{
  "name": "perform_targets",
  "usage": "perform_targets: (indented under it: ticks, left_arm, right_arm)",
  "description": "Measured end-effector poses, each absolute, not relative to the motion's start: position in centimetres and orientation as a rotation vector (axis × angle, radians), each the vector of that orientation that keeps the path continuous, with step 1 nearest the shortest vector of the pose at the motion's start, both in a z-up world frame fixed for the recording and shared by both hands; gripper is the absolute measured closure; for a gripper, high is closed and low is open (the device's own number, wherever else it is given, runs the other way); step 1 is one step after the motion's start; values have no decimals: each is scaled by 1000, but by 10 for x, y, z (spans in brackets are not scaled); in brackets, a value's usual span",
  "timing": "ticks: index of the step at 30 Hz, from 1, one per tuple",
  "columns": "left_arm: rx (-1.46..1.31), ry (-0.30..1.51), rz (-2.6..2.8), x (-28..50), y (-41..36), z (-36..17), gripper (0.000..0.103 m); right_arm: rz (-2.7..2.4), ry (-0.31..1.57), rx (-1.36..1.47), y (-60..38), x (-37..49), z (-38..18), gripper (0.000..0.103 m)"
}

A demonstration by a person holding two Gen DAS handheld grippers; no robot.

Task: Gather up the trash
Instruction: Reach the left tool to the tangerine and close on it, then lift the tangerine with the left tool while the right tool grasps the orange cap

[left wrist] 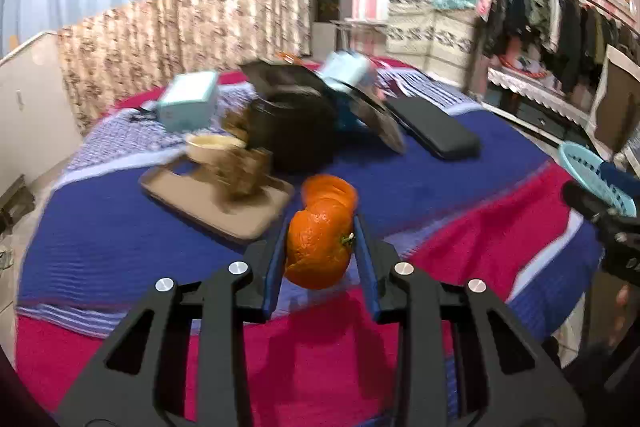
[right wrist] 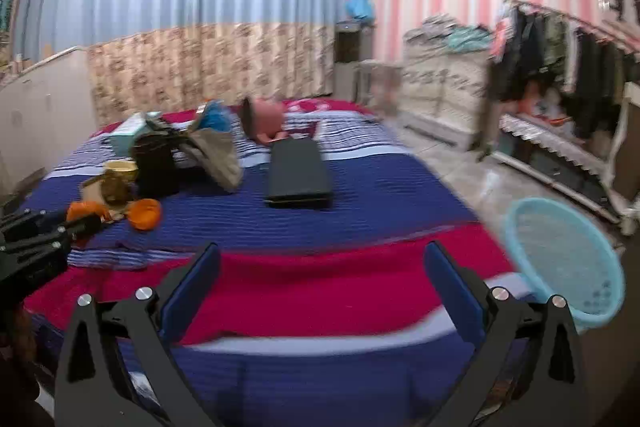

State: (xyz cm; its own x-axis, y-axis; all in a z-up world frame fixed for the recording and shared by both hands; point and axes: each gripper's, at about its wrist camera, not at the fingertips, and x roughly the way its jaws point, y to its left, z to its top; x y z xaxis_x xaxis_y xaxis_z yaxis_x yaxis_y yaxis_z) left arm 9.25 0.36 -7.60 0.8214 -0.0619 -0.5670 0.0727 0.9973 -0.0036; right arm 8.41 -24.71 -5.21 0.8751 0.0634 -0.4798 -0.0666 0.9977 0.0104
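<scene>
Above the bed [left wrist: 460, 187], the left claw [left wrist: 320, 251] pinched orange peel [left wrist: 320, 247]; the right claw [right wrist: 320, 287] gaped empty; the basket [right wrist: 560, 259] looked empty, more peel [right wrist: 146, 213] remaining.

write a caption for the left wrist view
Left gripper clamps orange peel above the striped bedspread.

An orange peel [left wrist: 320, 245], curled with its stem showing, is pinched upright above the striped bedspread [left wrist: 460, 183].

Striped bedspread [right wrist: 360, 187], black flat case [right wrist: 299, 177], tan tray [left wrist: 192, 201], teal box [left wrist: 188, 99], clothes rack [left wrist: 560, 23]
</scene>
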Motion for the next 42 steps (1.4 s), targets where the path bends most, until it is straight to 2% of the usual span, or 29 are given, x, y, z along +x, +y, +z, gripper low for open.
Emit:
perform_targets:
  ticks: [10,17,18,21,24,26,27,34,42]
  left_arm:
    - [-2,589,146,99,106,-66,73]
    - [-63,612,183,103,141,-76,73]
    - [-66,610,181,103,143,-77,73]
    - [-67,610,173,106,143,-80,73]
    - [-66,612,164,108,139,-80,73]
    - [-62,609,163,106,137,-78,73]
    - [-62,603,159,106,134,-76,73]
    - [-28,566,105,102,104,-60,73]
    - [-16,520,-45,111,38,-29,73]
  right_arm:
    - [290,548,-102,-158,135,-62,4]
    - [402,638,-147,-111,167,-79,6]
    - [408,648,-164,-107,170,-81,7]
    - [444,707,-201,-93,181,-90,21]
    - [462,748,-225,-85,186,-98,40]
    - [490,748,-225,-82,184,-99,58]
    - [494,739,-223,-83,183,-98,62]
    - [444,632,-157,-116,156,-67,63]
    - [217,527,-39,-237,123,-13,63]
